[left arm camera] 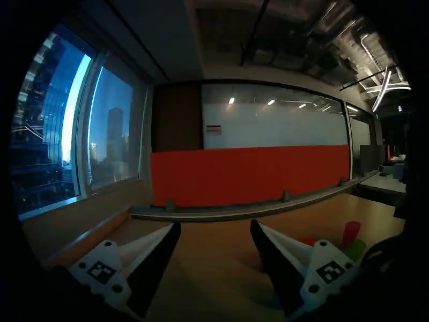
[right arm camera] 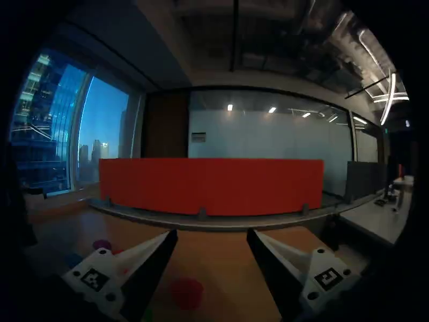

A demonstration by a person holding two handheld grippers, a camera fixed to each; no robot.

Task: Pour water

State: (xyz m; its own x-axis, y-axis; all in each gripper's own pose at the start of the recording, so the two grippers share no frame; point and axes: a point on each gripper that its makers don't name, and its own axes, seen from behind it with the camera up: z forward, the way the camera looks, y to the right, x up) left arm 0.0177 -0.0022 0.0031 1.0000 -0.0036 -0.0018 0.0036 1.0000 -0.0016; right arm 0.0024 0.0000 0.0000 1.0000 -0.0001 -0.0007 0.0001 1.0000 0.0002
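Note:
In the left gripper view my left gripper [left arm camera: 214, 228] is open above a wooden table [left arm camera: 225, 268], nothing between its fingers. Past its right finger [left arm camera: 300, 263] lie small red [left arm camera: 351, 232] and green [left arm camera: 355, 249] objects, partly hidden. In the right gripper view my right gripper [right arm camera: 212, 236] is open over the same kind of wooden table [right arm camera: 225, 263]. A red round object [right arm camera: 186, 292] sits on the table between its fingers, below them. A purple round object [right arm camera: 102, 244] and a blue one [right arm camera: 73, 260] lie left of the left finger [right arm camera: 126, 271]. The light is dim.
A red divider panel [right arm camera: 212, 185] runs along the table's far edge, with a glass wall behind it. Large windows [left arm camera: 69, 129] stand to the left. Another desk [right arm camera: 383, 214] with items is at the right.

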